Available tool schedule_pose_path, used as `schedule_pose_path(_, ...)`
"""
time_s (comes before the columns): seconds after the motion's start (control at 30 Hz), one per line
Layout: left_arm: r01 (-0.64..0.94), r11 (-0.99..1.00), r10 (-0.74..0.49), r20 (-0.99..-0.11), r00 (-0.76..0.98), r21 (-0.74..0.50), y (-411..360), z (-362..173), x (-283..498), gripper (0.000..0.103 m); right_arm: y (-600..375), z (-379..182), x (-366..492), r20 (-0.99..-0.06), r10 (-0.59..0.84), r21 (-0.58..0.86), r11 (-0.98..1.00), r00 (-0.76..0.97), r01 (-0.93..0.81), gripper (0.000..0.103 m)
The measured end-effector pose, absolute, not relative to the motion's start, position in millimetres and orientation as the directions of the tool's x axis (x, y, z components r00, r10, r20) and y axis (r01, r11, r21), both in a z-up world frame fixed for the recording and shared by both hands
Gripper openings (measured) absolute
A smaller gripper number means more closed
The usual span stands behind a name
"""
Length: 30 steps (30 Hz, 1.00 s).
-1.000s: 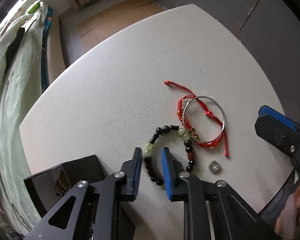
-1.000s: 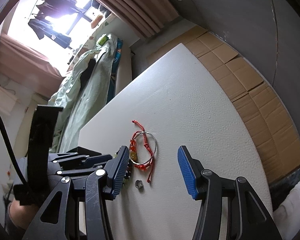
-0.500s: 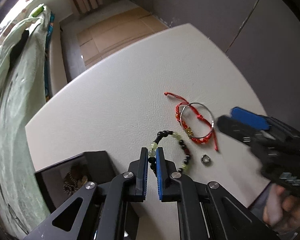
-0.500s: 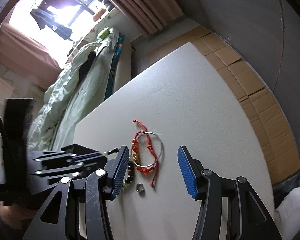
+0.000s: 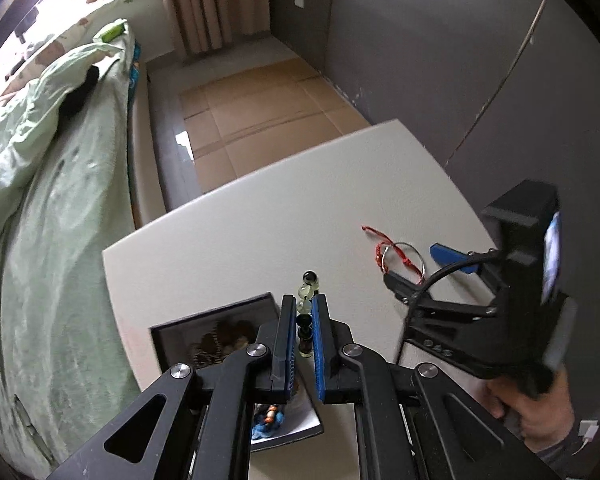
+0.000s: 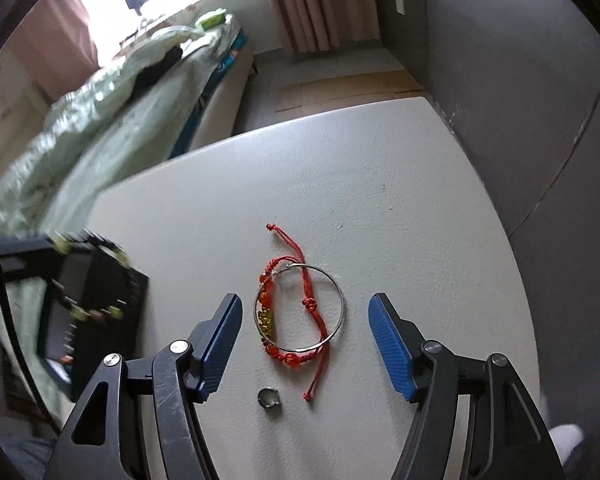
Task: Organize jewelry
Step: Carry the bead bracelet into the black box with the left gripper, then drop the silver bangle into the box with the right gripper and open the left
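My left gripper (image 5: 302,314) is shut on a beaded bracelet (image 5: 306,300) of black and pale green beads and holds it off the table, beside a black jewelry box (image 5: 204,330). In the right wrist view the same bracelet (image 6: 96,280) hangs blurred over the box (image 6: 136,312). My right gripper (image 6: 306,320), its jaws opening, hovers above a red string bracelet (image 6: 288,308) and a silver bangle (image 6: 338,292) that lie overlapped on the white table (image 6: 340,184). Nothing is pressed between its pads. A small silver ring (image 6: 269,397) lies just in front of them.
The box holds other jewelry, seen in the left wrist view. A bed with a green cover (image 5: 52,184) runs along the table's left side. Brown cardboard (image 5: 268,108) covers the floor beyond the far edge, and a grey wall (image 5: 440,60) stands to the right.
My left gripper shut on the beaded bracelet and lifted it off the table toward the box. My right gripper moved over the red bracelet and bangle, and its jaws widened.
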State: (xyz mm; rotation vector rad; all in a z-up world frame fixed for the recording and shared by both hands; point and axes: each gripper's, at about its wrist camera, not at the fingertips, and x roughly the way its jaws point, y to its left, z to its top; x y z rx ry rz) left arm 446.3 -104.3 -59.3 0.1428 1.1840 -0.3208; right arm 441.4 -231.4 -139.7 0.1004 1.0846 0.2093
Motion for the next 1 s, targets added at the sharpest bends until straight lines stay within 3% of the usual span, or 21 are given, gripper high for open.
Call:
schedule_pose_path(0.23, 0.309, 0.947, -0.2, -0.906, 0.372, -0.082, -87, -40, 445, 0.008, -217, -143, 442, -0.88, 0.103, 0.04, 0.989, 0.463, -0.145, 0.065)
schedule_pose_path(0.27, 0.306, 0.948, -0.201, -0.904, 0.377, -0.083, -84, -37, 445, 0.008, -215, -143, 442, -0.881, 0.084, 0.015, 0.989, 0.466, -0.149, 0.062)
schedule_pose_path(0.3, 0.304, 0.949, -0.202, -0.902, 0.38, -0.084, -82, -34, 443, 0.008, -214, -143, 440, -0.88, 0.066, -0.009, 0.988, 0.471, -0.154, 0.051)
schedule_pose_path(0.63, 0.263, 0.959, -0.207, -0.896, 0.392, -0.107, -48, -34, 429, 0.008, -237, -123, 431, -0.849, 0.265, 0.221, 0.964, 0.457, -0.148, 0.049)
schedule_pose_path(1.0, 0.229, 0.952, -0.274, -0.903, 0.331, -0.204, -18, -56, 419, 0.01, -213, -75, 404, -0.753, 0.415, 0.35, 0.91, 0.511, -0.223, 0.049)
